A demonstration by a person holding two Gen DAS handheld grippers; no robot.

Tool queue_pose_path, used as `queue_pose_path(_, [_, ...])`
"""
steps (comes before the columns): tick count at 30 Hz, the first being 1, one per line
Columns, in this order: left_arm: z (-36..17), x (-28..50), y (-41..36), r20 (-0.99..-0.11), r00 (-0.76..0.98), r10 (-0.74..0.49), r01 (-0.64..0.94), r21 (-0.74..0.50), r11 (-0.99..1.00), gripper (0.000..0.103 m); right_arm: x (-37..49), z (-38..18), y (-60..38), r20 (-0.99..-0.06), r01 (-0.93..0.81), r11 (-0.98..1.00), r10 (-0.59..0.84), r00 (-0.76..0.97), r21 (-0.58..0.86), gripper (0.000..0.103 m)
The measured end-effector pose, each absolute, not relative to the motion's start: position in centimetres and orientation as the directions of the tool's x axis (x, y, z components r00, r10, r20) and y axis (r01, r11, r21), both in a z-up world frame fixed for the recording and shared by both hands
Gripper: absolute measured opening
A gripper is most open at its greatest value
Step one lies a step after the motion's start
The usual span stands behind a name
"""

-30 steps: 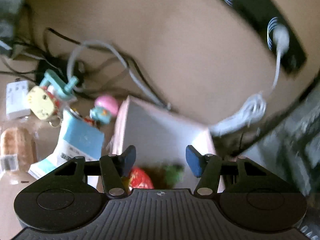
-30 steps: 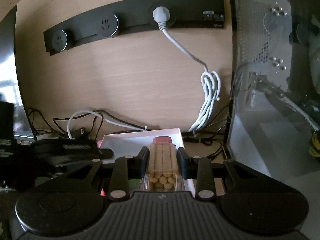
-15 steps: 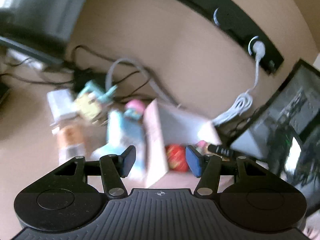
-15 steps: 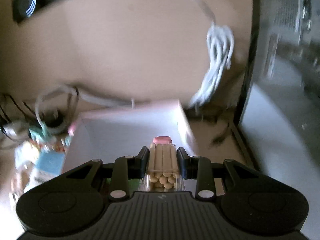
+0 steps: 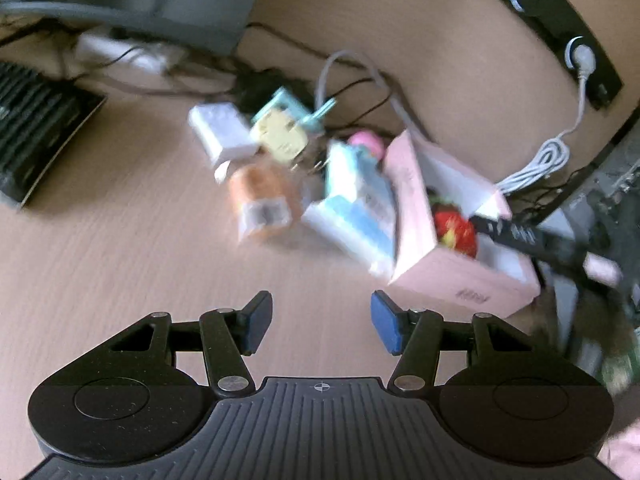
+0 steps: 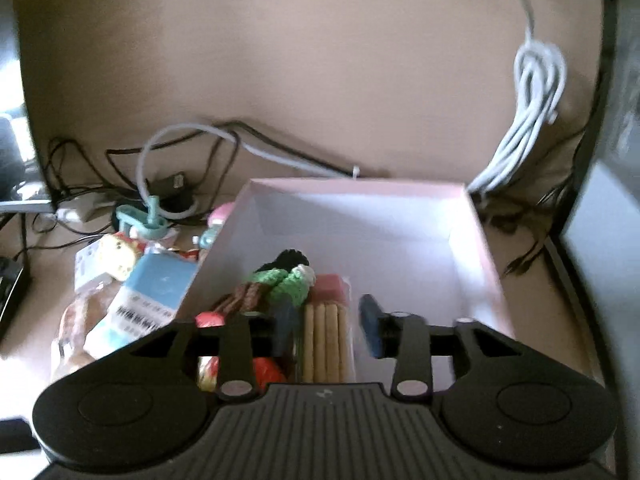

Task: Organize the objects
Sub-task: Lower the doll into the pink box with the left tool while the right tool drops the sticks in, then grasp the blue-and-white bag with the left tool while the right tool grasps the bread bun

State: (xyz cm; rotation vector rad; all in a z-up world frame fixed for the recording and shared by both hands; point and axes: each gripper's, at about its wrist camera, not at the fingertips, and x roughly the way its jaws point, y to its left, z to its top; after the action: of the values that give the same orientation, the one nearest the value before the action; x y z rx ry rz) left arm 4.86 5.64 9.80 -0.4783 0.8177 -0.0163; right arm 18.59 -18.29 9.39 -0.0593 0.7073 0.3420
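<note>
Dropping biscuit-stick pack [image 6: 326, 344] into pink box [image 6: 478, 240], right gripper [image 6: 328, 326] just opening, pack loose between jaws; next lifting clear; left gripper [image 5: 320, 324] released, empty.

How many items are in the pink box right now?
3 visible: a clear biscuit-stick pack between the right gripper's just-opened jaws, a green crocheted toy behind it, a red packet left. Others may be hidden.

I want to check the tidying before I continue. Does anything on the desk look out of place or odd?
Yes. Several things lie in a loose heap left of the pink box: a blue-and-white packet leaning on its wall, a wrapped bread, small toys. Behind them, cables are tangled.
</note>
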Motion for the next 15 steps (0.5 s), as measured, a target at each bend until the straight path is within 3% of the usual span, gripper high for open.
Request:
queue_pose_path(1, [10.3,6.0,5.5,-0.68,0.702,-0.21,-0.134,-0.416,0.899,0.059,17.5,10.0,-18.7,-0.632,-0.329,0.943,0.286,0.72,0.052,0.06])
queue_pose_path(5, [11.5,11.4,5.3,-0.659,0.697,-0.283,-0.021,-0.413,0.91,0.059,13.0,12.0,-20.3,-0.608,-0.354,0.935,0.303,0.734,0.038,0.064])
queue_pose_path(8, [10.7,16.6,5.2,-0.716,0.625,-0.311,-0.02,-0.413,0.91,0.059,9.7,12.6,-21.3,-0.611,-0.364,0.931,0.304,0.731,0.028,0.069])
queue_pose_path(12, [8.8,20.5,3.5,-0.823,0.52,-0.227,-0.007,-0.27,0.963,0.062,5.9,12.5,-22.3,-0.614,-0.356,0.934,0.273,0.741,-0.015,0.075])
queue_pose_path(15, [7.2,21.7,3.1,-0.835,0.476,-0.277,0.0,-0.315,0.949,0.068,4.2,12.1,-23.1,-0.629,-0.329,0.944,0.24,0.739,-0.027,0.077])
